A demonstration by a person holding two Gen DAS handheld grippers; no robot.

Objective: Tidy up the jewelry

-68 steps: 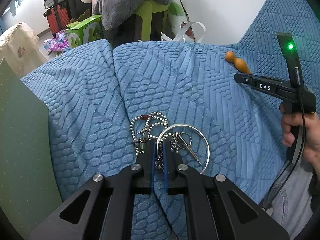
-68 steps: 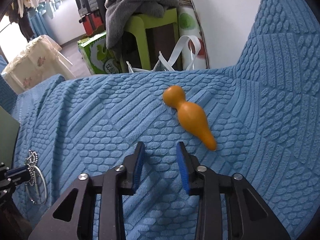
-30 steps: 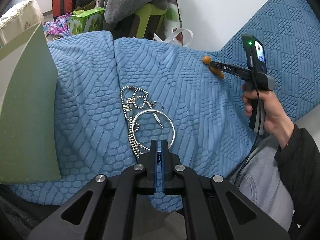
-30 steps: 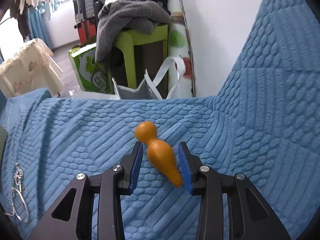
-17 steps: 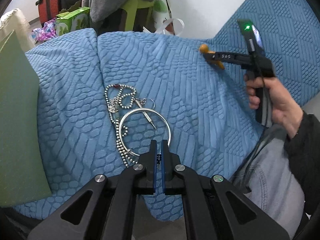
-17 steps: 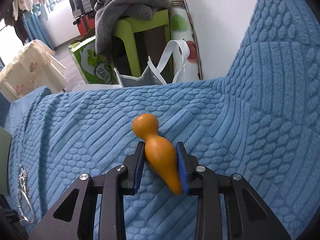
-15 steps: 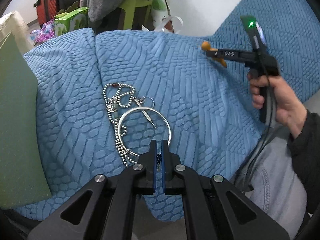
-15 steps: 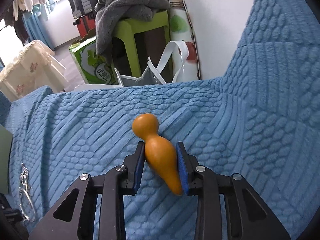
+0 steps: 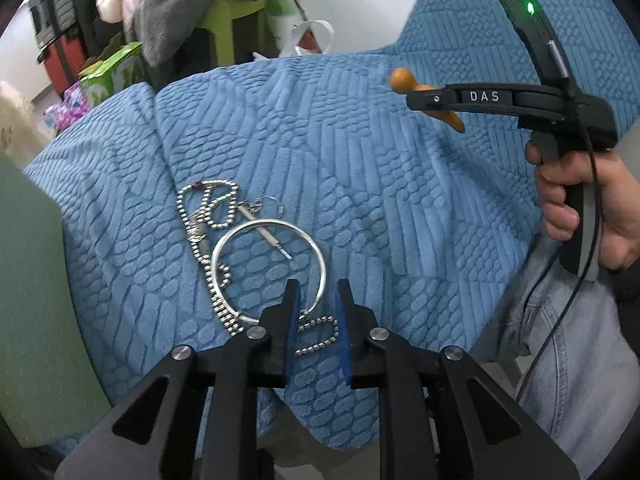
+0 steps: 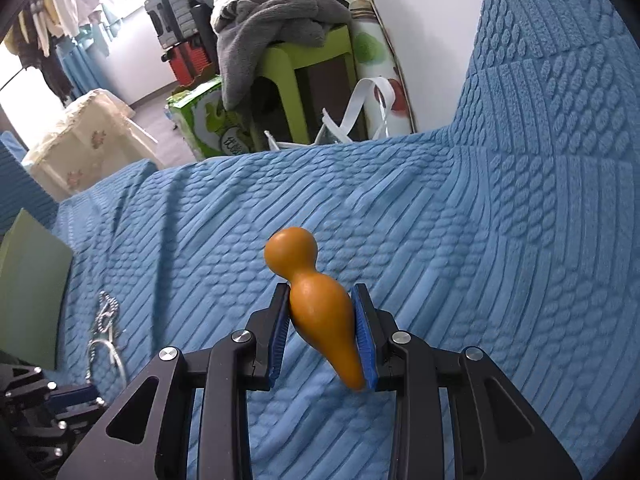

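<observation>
The left claw (image 9: 316, 312) hangs low over the blue textured cover (image 9: 360, 184), its jaws opening, and a loop of the ball chain (image 9: 208, 216) lies loose on the cover between the blue pads (image 9: 292, 320); they do not press on it. Just beyond the claw tips, the silver bangle (image 9: 267, 270) lies flat on the cover. The chain runs under the bangle's left side and curls into loops past its far edge, where a small pin on a key ring (image 9: 266, 222) lies across the bangle's rim. Left of the bangle stands a flat green panel (image 9: 28, 280). To the bangle's right, a leg in grey denim (image 9: 568, 360) shows at the cover's edge.

Farther off and to the right of the bangle, a hand (image 9: 588, 196) grips the handle of the right claw (image 10: 322, 312). That claw is clamped on an orange gourd-shaped piece (image 10: 316, 304), with both pads tight against its wide belly, its round head pointing away and its narrow tip angled down. The gourd is lifted clear of the cover.

Beyond the bangle, past the cover's far edge, a lime-green stool (image 10: 316, 76) carries a heap of grey clothing (image 10: 272, 20), with a green carton (image 10: 208, 120) beside it.
</observation>
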